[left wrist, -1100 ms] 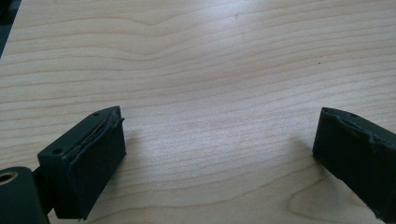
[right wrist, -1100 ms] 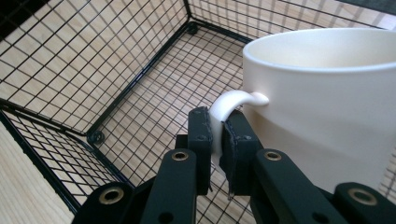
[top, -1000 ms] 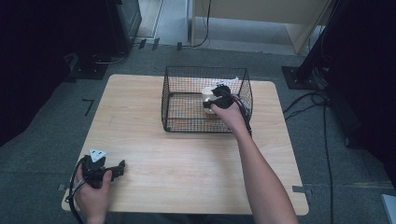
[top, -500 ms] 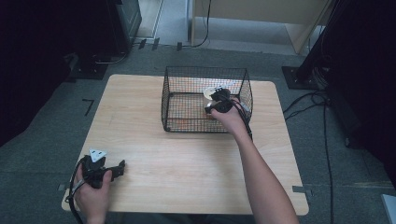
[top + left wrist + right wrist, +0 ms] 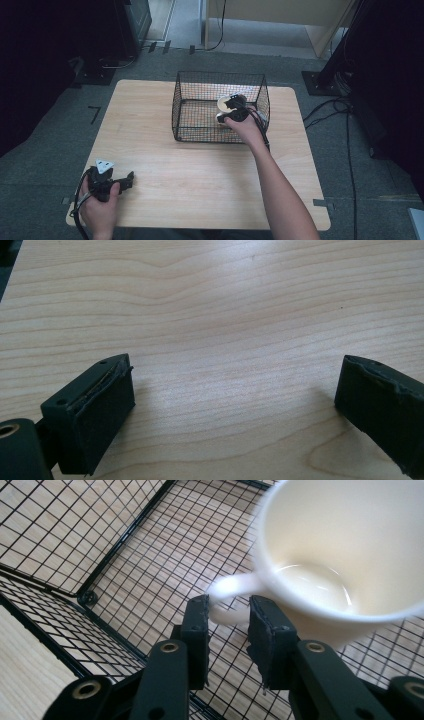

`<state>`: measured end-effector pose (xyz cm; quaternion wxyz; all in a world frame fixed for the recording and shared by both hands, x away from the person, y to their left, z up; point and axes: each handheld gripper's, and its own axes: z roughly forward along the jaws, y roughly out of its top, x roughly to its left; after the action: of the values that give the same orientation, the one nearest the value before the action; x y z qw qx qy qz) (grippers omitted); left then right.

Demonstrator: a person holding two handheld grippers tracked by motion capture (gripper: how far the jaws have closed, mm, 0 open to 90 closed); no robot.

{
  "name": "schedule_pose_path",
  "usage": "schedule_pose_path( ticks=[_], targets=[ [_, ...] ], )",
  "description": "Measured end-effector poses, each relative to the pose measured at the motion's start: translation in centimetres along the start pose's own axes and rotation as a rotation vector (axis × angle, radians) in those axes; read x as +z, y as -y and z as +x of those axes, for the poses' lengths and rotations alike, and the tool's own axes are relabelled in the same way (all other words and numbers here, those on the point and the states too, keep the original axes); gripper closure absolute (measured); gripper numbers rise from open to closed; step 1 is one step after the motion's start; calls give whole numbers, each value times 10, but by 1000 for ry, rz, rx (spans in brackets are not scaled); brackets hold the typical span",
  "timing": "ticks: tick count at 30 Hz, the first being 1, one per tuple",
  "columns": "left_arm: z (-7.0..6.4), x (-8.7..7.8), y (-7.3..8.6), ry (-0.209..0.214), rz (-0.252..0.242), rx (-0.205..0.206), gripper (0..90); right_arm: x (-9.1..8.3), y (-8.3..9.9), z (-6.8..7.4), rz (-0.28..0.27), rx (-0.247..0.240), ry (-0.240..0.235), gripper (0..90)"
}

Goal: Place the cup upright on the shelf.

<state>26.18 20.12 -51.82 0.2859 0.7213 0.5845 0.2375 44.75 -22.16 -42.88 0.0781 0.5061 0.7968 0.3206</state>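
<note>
The white cup (image 5: pixel 330 560) hangs inside the black wire basket (image 5: pixel 200 107), and the right gripper (image 5: pixel 229 614) holds it by the handle (image 5: pixel 227 597). The two jaws are closed on the handle, one on each side of it, and the bowl of the cup lies just beyond the jaws and to their right in the right gripper view. The cup is tilted, so its open mouth and pale inside face the camera of this gripper. Under the cup and the jaws there is the wire floor of the basket, with the wooden table (image 5: pixel 25 655) below it. A corner of the basket lies to the left of the jaws.

In the high view the right gripper (image 5: pixel 231 106) is over the right part of the basket, the cup (image 5: pixel 223 102) is just at its tip, and the right hand (image 5: pixel 243 127) reaches in over the near wall.

The left gripper (image 5: pixel 235 405) is well apart from the basket, near the close left corner of the table (image 5: pixel 200 175). Its jaws stand wide apart with nothing between them, low over the bare wood. The left hand (image 5: pixel 97 207) holds it there.
</note>
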Motion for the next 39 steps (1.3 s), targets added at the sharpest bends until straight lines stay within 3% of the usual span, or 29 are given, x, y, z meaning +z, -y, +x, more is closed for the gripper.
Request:
schedule_pose_path(
  ticks=[6, 11, 15, 18, 25, 35, 39],
  targets=[
    [0, 0, 0, 0, 0, 0, 24, -5, 2, -2, -6, -5, 10, 622],
    [0, 0, 0, 0, -1, -1, 24, -17, 5, -3, -50, -11, 9, 561],
    [0, 0, 0, 0, 0, 0, 24, -33, 5, 1, -98, -63, 23, 436],
    [0, 0, 0, 0, 0, 0, 24, -45, 7, 3, -132, -77, 64, 364],
    [0, 0, 0, 0, 0, 0, 24, -77, 14, 9, -228, -54, 58, 178],
    [0, 0, 0, 0, 0, -1, 24, -110, 47, 15, -294, -99, 51, 23],
    [0, 0, 0, -1, -1, -1, 24, -119, 65, 15, -312, -111, 42, 9]
  ],
)
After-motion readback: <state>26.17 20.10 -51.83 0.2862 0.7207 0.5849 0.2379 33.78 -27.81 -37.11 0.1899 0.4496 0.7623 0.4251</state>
